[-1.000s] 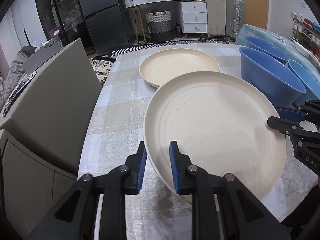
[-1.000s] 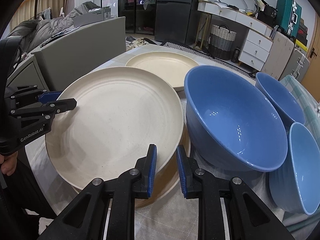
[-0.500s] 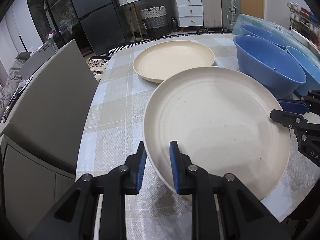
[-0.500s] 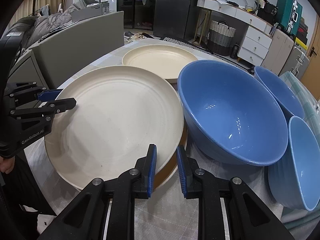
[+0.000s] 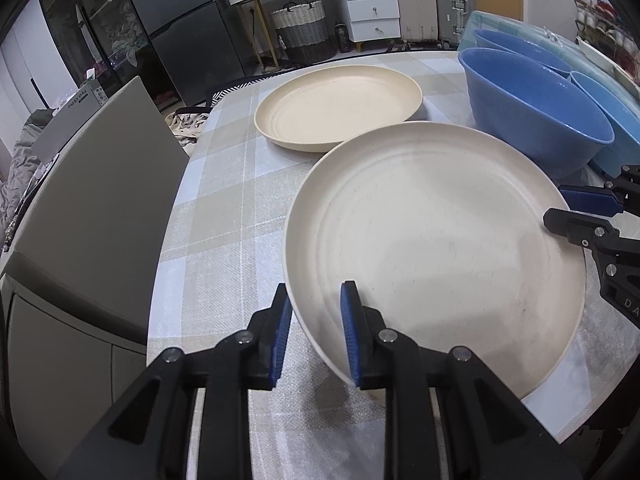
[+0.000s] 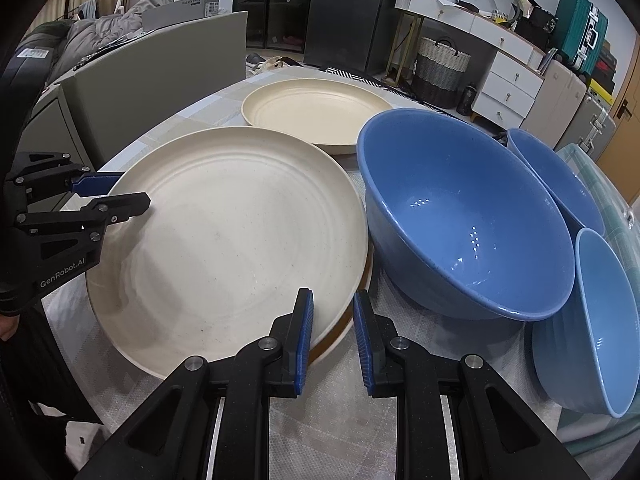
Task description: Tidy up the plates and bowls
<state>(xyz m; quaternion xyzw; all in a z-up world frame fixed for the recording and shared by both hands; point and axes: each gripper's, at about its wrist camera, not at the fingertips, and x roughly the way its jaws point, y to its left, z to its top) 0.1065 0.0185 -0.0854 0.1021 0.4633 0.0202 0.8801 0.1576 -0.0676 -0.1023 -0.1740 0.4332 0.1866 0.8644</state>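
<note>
At the left rim, the near cream plate (image 5: pixel 436 240) is pinched narrowly by the left gripper (image 5: pixel 314 334); at the right rim, by the right gripper (image 6: pixel 330 336). It is held between both, above a second rim, with the far cream plate (image 6: pixel 316 114) lying straight ahead.

A lived-in home: checked-cloth dining table (image 5: pixel 224 216), far dark fridge (image 6: pixel 344 12), white drawers (image 5: pixel 372 10), wicker basket (image 6: pixel 442 68), suitcases (image 6: pixel 582 30).

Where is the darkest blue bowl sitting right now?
In the right wrist view the darkest blue bowl sits right of centre on the checked tablecloth, beside the near cream plate, with two lighter blue bowls on its other side.
</note>
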